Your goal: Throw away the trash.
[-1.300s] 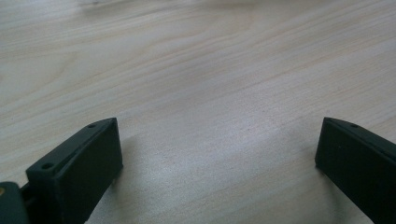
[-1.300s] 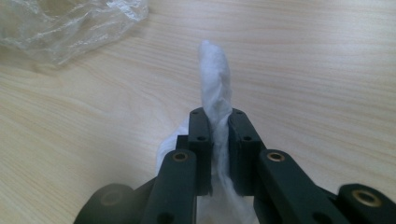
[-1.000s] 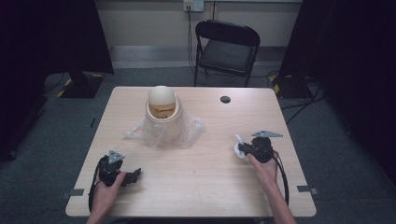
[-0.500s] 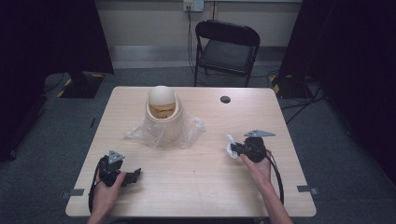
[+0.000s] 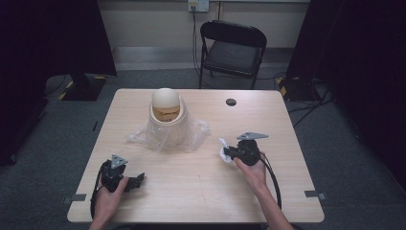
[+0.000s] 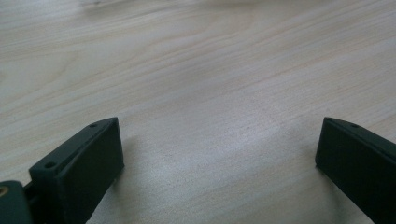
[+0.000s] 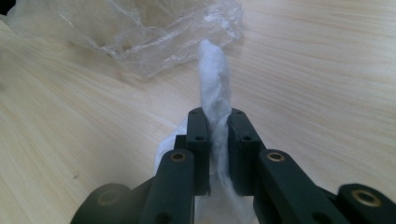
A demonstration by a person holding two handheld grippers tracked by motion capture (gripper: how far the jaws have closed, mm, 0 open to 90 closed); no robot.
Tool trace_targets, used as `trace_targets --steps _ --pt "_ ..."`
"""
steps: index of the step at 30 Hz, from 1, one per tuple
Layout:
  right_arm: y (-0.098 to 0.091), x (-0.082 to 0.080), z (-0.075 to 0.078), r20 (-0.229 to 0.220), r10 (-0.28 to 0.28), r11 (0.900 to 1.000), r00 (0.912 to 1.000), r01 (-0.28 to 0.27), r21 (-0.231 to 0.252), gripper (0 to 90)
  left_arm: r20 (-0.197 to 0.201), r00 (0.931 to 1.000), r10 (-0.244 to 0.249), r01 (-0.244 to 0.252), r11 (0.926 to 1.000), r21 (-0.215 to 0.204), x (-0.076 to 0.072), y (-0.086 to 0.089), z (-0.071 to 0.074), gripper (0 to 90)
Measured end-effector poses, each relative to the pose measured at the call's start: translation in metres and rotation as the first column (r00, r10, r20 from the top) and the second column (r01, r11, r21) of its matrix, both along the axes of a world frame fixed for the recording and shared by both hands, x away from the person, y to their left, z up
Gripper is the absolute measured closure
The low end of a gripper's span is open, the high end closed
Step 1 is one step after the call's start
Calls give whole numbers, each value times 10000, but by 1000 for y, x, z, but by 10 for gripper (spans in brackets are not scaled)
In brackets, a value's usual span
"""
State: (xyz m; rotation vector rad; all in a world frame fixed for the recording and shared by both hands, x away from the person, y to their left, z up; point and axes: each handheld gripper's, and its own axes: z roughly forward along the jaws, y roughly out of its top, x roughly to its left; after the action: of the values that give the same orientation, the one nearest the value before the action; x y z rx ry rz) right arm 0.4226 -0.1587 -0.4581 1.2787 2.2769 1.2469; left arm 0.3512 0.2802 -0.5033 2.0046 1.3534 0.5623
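R tongs (image 7: 217,130) clamped on white wad (image 7: 214,88), long axis running out past the tips twd plastic bag (image 5: 167,132) w/ head form (image 5: 165,108) inside, mid-bench (image 5: 201,191). L tongs (image 6: 219,154) wide open, nothing between.

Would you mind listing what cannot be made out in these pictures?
- High view: the contents of the cream container are too small to identify.
- Right gripper view: the white wad's lower part is hidden between the right tool's jaws.
- Left gripper view: the left tool's open jaws are cut off by the edges.
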Motion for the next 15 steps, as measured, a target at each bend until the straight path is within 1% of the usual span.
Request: trace_targets --steps 3,4,5,6,13,14,15 --pt "4 0 3 56 64 10000 10000 -65 40 814 4 10000 6 -6 10000 4 0 0 0 4" --pt "9 1 5 112 154 9998 9998 -156 155 815 4 10000 -12 12 10000 25 0 0 0 4" --pt "9 1 5 112 154 9998 9998 -156 155 815 4 10000 -12 12 10000 25 0 0 0 4" --pt "16 3 7 130 288 9994 9995 -291 165 815 -4 10000 -11 11 10000 18 0 0 0 4" --pt "37 7 16 271 646 9972 9975 -655 363 815 -6 10000 -38 38 10000 61 0 0 0 4" --pt "37 7 16 271 646 9972 9975 -655 363 815 -6 10000 -38 38 10000 61 0 0 0 4" --pt "42 8 20 367 765 9961 9964 -780 423 815 -4 10000 -35 35 10000 35 0 0 0 4"
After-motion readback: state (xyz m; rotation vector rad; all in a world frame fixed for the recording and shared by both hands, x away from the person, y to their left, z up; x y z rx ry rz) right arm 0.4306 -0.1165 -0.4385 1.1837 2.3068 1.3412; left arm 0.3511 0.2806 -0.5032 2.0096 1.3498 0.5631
